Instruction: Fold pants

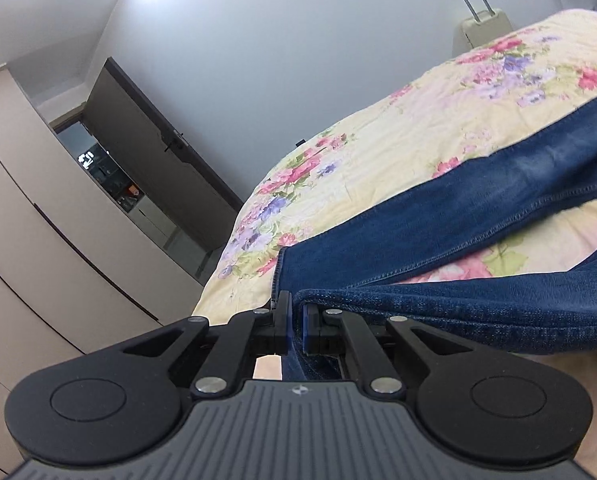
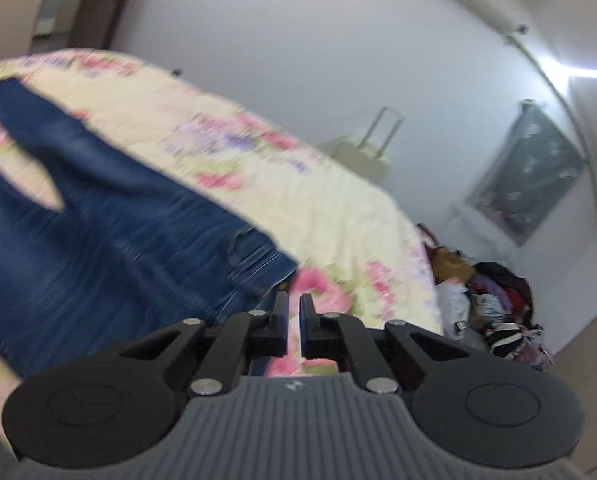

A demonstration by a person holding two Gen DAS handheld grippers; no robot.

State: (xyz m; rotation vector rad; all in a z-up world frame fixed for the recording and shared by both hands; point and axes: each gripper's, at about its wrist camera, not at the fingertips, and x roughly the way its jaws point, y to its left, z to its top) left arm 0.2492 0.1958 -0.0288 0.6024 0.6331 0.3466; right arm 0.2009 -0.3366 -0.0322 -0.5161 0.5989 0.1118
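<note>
Fingers of my left gripper (image 1: 295,322) pinch a hem of the pants (image 1: 478,200); the right gripper (image 2: 294,320) reads closed at the waistband corner — grip unclear. Legs run long across the bed (image 1: 378,140), from left hand towards right.

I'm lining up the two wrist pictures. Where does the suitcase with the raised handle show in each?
Left wrist view: the suitcase stands top right, behind the floral bedspread.
Right wrist view: the suitcase sits just right of centre, blurred, again behind the bedspread's far edge.
Shared landmark: the blue jeans lying on the bedspread.
</note>
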